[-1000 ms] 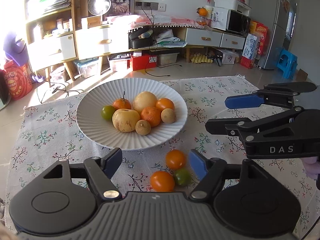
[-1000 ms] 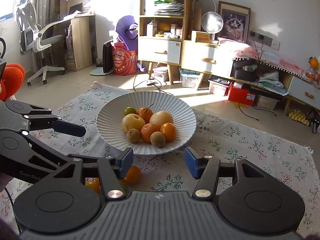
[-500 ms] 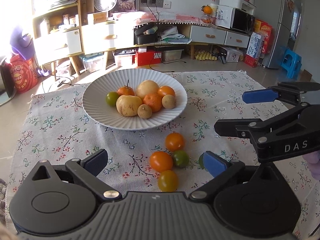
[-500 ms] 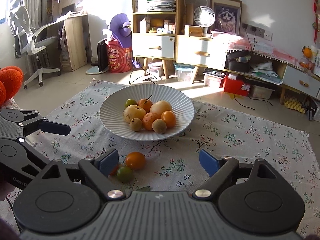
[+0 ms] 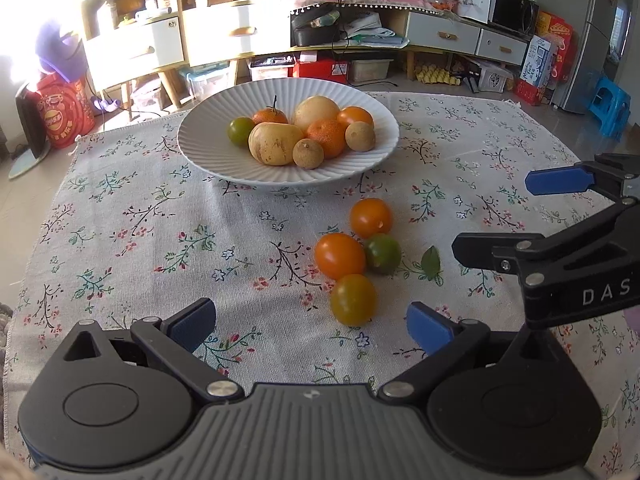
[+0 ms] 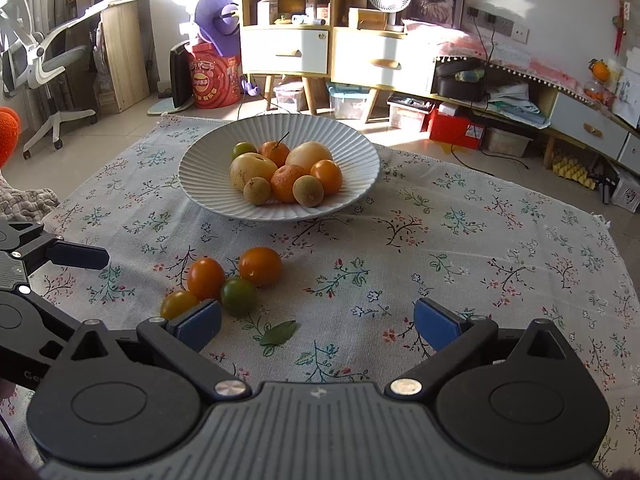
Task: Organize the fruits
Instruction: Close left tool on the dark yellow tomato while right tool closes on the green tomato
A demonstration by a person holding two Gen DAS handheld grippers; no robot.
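Note:
A white ribbed plate (image 5: pixel 200 148) (image 6: pixel 360 184) at the far middle of the floral cloth holds several fruits: oranges, pale pears, brown longans, a green one. In front of it several small fruits lie loose in a cluster: two orange (image 5: pixel 340 255) (image 5: pixel 371 217), one green (image 5: pixel 383 253), one yellow-orange (image 5: pixel 353 299). The cluster also shows in the right wrist view (image 6: pixel 224 280). My left gripper (image 5: pixel 312 326) is open and empty, just short of the yellow-orange fruit. My right gripper (image 6: pixel 316 326) is open and empty, right of the cluster.
A green leaf (image 5: pixel 431 262) (image 6: pixel 279 332) lies on the cloth beside the cluster. The floral cloth (image 5: pixel 120 220) ends at the table edges left and far. Cabinets, boxes and cables stand on the floor beyond.
Both grippers have pulled back from the plate and opened wider. More of the loose fruit cluster has come into view in front of them.

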